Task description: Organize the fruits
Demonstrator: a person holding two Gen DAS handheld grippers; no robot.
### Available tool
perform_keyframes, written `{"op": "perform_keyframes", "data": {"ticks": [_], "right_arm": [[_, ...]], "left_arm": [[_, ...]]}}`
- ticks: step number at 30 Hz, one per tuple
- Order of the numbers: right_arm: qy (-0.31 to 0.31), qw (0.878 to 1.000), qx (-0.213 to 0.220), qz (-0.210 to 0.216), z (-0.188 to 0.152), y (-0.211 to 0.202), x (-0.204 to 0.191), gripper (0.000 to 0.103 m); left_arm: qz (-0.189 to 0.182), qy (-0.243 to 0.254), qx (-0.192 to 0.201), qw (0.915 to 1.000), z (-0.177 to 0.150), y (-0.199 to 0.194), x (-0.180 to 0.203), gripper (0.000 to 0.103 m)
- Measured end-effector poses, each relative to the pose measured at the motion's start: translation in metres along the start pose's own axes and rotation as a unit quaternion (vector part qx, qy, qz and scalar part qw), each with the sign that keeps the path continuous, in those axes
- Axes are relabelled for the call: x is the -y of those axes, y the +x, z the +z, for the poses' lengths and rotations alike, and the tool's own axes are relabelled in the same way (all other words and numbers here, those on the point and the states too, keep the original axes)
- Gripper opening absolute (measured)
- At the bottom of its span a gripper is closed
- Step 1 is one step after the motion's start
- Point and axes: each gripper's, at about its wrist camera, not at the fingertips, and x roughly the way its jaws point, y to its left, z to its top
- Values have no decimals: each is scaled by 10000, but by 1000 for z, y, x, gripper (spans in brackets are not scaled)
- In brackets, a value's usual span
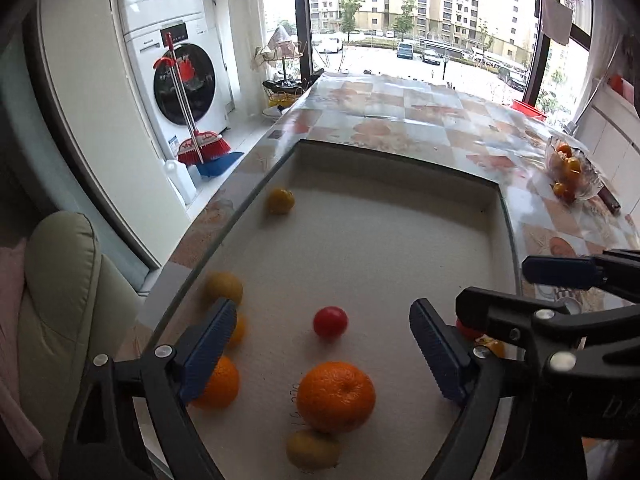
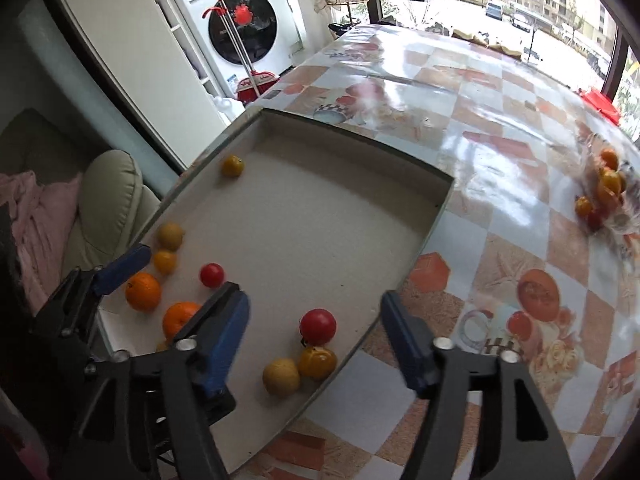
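Observation:
A shallow cardboard tray (image 1: 360,160) (image 2: 436,216) holds several loose fruits. In the left wrist view my open left gripper (image 1: 320,344) hovers over a small red tomato (image 1: 330,321) and a large orange (image 1: 335,397), with a yellowish fruit (image 1: 312,454) below and more oranges (image 1: 218,384) at the left wall. In the right wrist view my open right gripper (image 2: 316,328) hovers over the tray's near right corner, above a red tomato (image 2: 318,326), an orange-yellow fruit (image 2: 318,362) and a pale yellow fruit (image 2: 281,376). Neither gripper holds anything.
A glass bowl (image 1: 572,172) (image 2: 608,192) with several fruits stands on the patterned table at the right. A lone yellow fruit (image 1: 280,201) (image 2: 232,166) lies in the tray's far left corner. A beige chair (image 1: 60,300) is to the left.

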Motion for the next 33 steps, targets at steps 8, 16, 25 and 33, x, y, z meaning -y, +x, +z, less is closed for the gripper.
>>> {"op": "perform_keyframes", "data": {"ticks": [8, 16, 25, 33], "right_arm": [[18, 9996, -66, -258, -3, -8, 3, 92], [-54, 9991, -107, -405, -11, -12, 5, 103], [-233, 9978, -174, -593, -19, -18, 1, 103], [-245, 9974, -188, -646, -22, -21, 1, 103]], "left_arm": [[-24, 85, -16, 10000, -6, -5, 4, 103], [-178, 237, -100, 9995, -15, -11, 12, 103], [50, 365, -190, 9991, -22, -15, 20, 103], [48, 455, -221, 9987, -24, -17, 22, 103]]}}
